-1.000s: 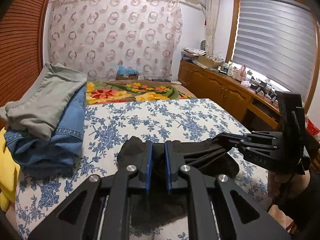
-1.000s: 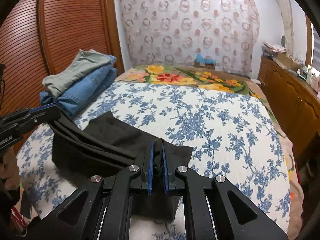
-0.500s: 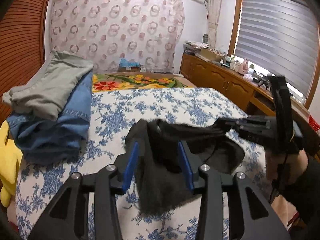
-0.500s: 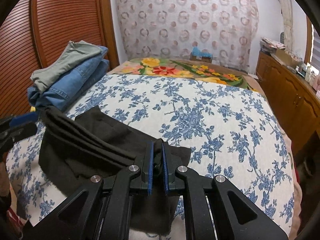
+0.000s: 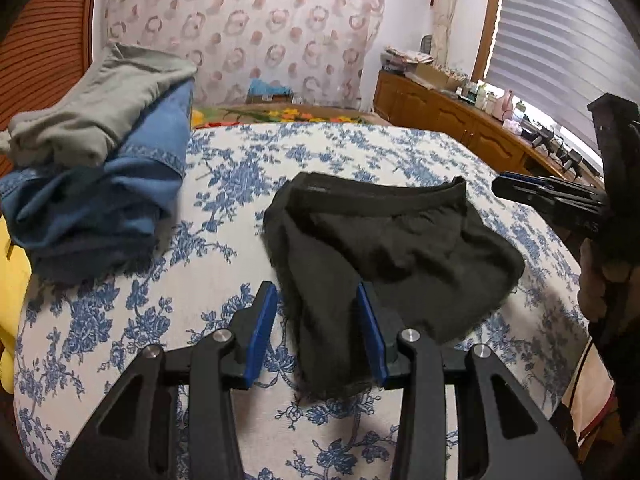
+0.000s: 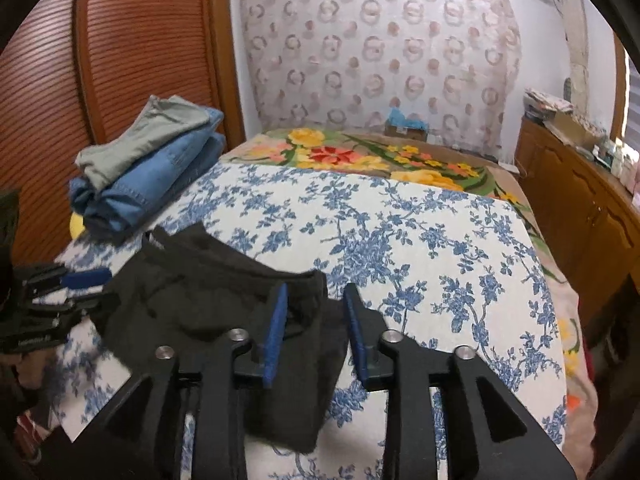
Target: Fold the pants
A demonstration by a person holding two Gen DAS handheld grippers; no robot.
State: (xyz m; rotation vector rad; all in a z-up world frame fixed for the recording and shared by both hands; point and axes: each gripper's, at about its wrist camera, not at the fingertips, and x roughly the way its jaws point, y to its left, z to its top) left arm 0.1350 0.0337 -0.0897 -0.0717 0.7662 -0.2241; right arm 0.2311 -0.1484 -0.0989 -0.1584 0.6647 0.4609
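Black pants [image 5: 384, 240] lie folded in a loose heap on the blue-flowered bed cover, waistband at the far side; they also show in the right wrist view [image 6: 208, 304]. My left gripper [image 5: 318, 336] is open, its blue pads either side of the near cloth edge, not gripping. My right gripper [image 6: 314, 332] is open too, just above the pants' right end. Each gripper shows in the other's view: the right one [image 5: 560, 200] and the left one [image 6: 52, 292].
A stack of folded grey-green pants and blue jeans [image 5: 96, 152] lies at the bed's left, also in the right wrist view [image 6: 148, 168]. A yellow item [image 5: 12, 280] sits beside it. A wooden cabinet [image 6: 580, 208] runs along the right. A wooden louvred door [image 6: 100, 60] stands at the left.
Both grippers have opened and let go of the black pants, which dropped onto the bed. Both have pulled back a little.
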